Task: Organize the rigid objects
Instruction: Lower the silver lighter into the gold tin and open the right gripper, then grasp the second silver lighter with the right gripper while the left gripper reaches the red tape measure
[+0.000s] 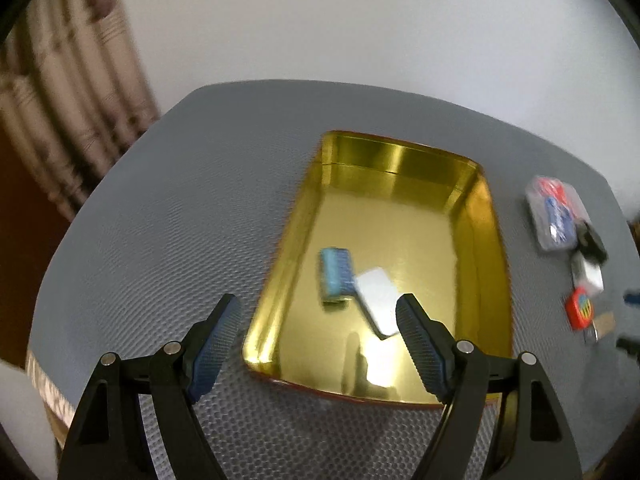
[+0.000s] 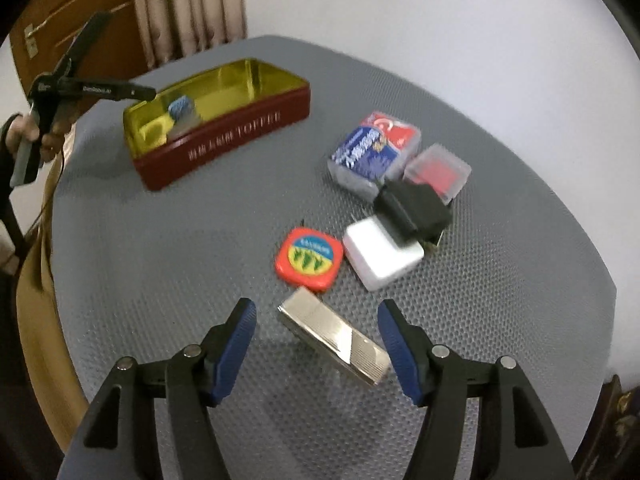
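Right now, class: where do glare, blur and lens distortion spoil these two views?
Left wrist view: the gold tin mirrors bright glare on its floor, the blue block and items at the right edge are smeared, and the table edge bows. Right wrist view: the silver case shows a glare streak, the tape measure is soft, and dark corners vignette.

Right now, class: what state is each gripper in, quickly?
Left gripper: open, empty, over the tin.
Right gripper: open, empty, fingers either side of the silver lighter.
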Tool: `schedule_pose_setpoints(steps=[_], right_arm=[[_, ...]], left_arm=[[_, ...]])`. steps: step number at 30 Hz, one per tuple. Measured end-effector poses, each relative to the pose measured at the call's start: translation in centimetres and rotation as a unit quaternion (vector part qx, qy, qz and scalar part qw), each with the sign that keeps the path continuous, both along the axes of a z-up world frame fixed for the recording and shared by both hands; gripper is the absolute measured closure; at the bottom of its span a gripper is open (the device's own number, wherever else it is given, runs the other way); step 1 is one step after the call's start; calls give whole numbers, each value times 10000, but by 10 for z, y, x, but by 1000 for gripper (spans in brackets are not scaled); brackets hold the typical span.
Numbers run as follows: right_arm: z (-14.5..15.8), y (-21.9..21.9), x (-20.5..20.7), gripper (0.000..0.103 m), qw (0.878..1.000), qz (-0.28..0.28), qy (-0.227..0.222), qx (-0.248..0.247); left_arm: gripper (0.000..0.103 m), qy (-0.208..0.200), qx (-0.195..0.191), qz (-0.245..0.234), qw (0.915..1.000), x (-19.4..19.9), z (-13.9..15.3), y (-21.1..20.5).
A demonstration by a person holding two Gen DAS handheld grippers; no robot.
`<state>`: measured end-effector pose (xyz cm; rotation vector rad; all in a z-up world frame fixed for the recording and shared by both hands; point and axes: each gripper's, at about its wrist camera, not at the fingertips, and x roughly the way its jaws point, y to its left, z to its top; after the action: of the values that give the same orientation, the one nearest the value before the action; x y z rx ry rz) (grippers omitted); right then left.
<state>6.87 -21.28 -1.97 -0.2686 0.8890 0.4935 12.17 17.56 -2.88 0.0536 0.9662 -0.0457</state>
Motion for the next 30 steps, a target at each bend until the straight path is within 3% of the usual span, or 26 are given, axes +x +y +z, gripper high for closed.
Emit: schedule_pose_setpoints(steps=[8, 13, 15, 20, 27, 30], right_arm=[[-29, 4, 14, 38, 9973, 552, 313, -368], [-46, 9, 22, 38, 9958, 623, 235, -630], [-50, 8, 22, 40, 9973, 531, 229, -450], [-52, 2, 13, 62, 9995, 260, 177, 7], [-54, -6, -1, 66, 9991, -387, -58, 155], [-57, -27, -2, 66, 9952, -932, -109, 270]], left_arm=[[26, 69, 65, -824, 9966, -12, -7, -39], [26, 161, 245, -1166, 9927, -19, -11, -68], [26, 192, 245, -1218, 9921, -19, -14, -80], [26, 269, 334, -1376, 9896, -17, -19, -108], [26, 165, 480, -1910, 9803, -21, -24, -161], [19, 63, 609, -2198, 9736, -23, -29, -187]])
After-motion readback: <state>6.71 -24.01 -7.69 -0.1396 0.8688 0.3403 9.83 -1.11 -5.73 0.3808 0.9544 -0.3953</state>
